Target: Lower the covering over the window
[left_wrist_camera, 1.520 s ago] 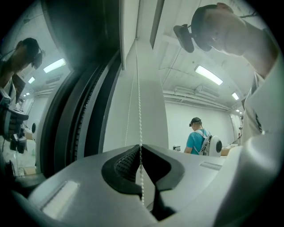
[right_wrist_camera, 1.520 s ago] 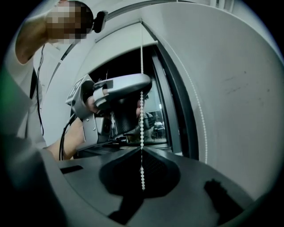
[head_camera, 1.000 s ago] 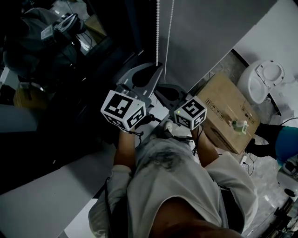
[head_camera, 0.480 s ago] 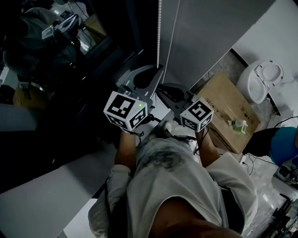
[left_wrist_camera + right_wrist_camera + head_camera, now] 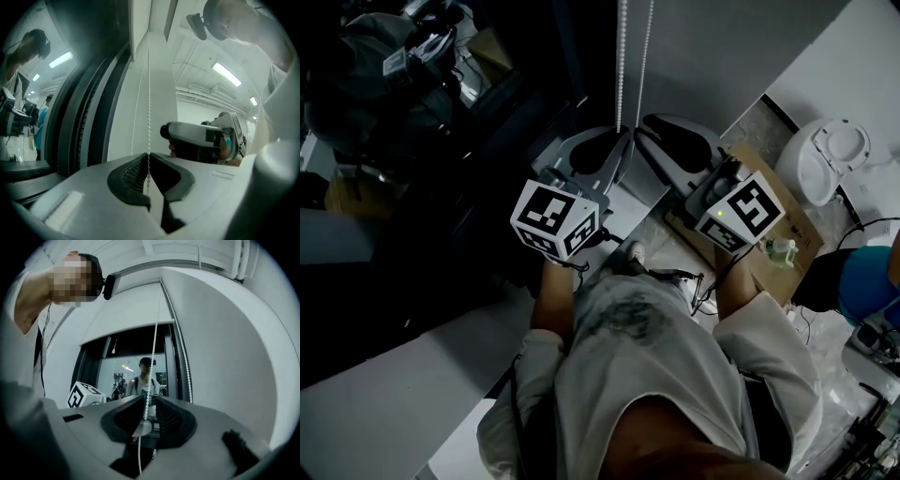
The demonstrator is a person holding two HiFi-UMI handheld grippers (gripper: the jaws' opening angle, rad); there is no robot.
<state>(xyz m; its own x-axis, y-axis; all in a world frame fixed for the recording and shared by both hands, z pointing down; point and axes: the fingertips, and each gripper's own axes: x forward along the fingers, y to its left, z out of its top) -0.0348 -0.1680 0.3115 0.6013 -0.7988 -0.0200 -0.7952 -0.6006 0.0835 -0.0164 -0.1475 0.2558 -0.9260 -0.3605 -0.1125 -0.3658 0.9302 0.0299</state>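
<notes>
A white bead chain (image 5: 621,66) hangs in two strands beside the dark window (image 5: 441,112). My left gripper (image 5: 619,142) is shut on one strand, and in the left gripper view the chain (image 5: 149,93) runs down into the closed pads of my left gripper (image 5: 149,164). Just right of it and higher, my right gripper (image 5: 649,127) stands open. In the right gripper view a strand (image 5: 153,357) passes loosely through the gap of the right gripper (image 5: 146,405). The pale roller blind (image 5: 126,310) covers only the top of the window.
A cardboard box (image 5: 764,183) with a small bottle (image 5: 783,251) lies on the floor at right, beside a round white object (image 5: 832,159). A person in blue (image 5: 867,281) stands at the far right. A white ledge (image 5: 384,384) runs below the window.
My right gripper has risen along the chain, from level with the left gripper's cube to above and right of it. The left gripper has stayed put on its strand.
</notes>
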